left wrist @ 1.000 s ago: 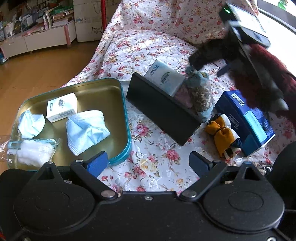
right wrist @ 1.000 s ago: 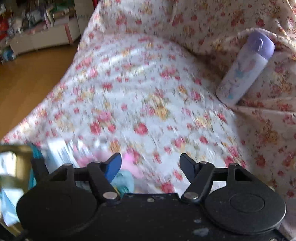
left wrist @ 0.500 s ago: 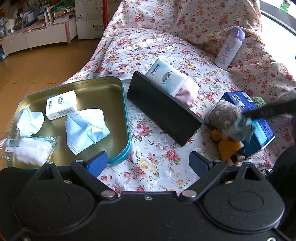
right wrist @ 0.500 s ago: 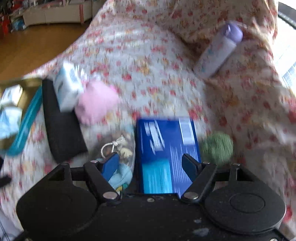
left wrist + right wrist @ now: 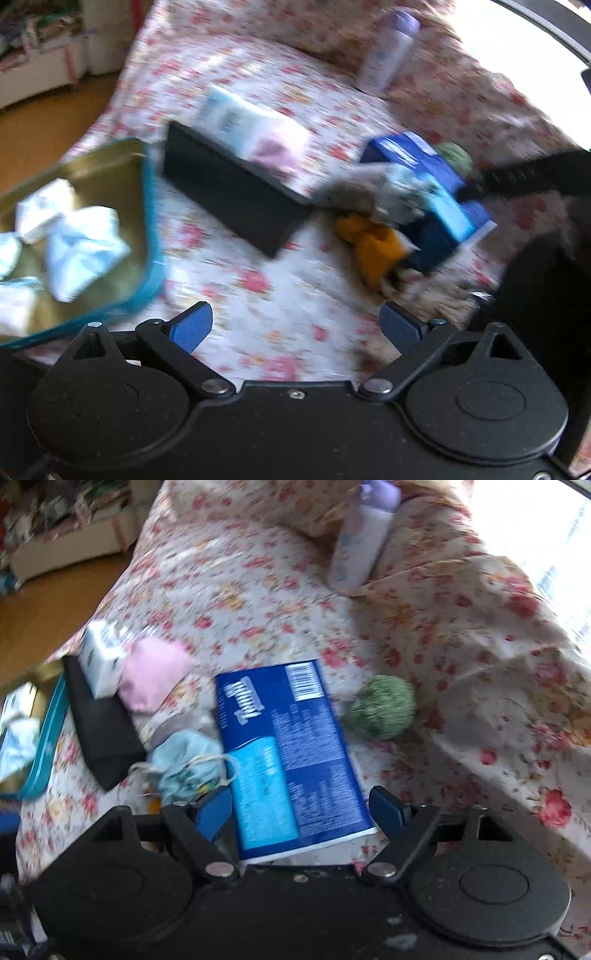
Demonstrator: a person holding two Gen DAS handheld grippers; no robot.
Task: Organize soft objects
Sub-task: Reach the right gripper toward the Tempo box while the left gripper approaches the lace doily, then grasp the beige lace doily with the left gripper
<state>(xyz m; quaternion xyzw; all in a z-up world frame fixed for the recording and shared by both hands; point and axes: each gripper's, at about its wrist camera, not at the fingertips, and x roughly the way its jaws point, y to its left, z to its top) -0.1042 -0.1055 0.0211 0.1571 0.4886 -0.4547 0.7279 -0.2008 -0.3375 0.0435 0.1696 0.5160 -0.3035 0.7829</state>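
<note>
A drawstring pouch (image 5: 184, 760) with a light blue top lies beside the blue tissue box (image 5: 280, 753), just left of my open right gripper (image 5: 301, 808). It also shows in the left wrist view (image 5: 373, 192), on top of an orange plush toy (image 5: 373, 247). A pink soft bag (image 5: 151, 679) and a white tissue pack (image 5: 99, 661) lean on a black box (image 5: 99, 731). A green fuzzy ball (image 5: 382, 710) lies right of the blue box. My left gripper (image 5: 295, 326) is open and empty above the floral cloth.
A teal-rimmed gold tin tray (image 5: 147, 229) at the left holds face masks (image 5: 81, 243) and a small white box (image 5: 40, 210). A purple-capped bottle (image 5: 364, 550) leans on the floral cushion at the back. Wooden floor lies beyond the left edge.
My right gripper carried the pouch from behind the black box to the blue box and let it go. My left gripper shifted, and its view is blurred.
</note>
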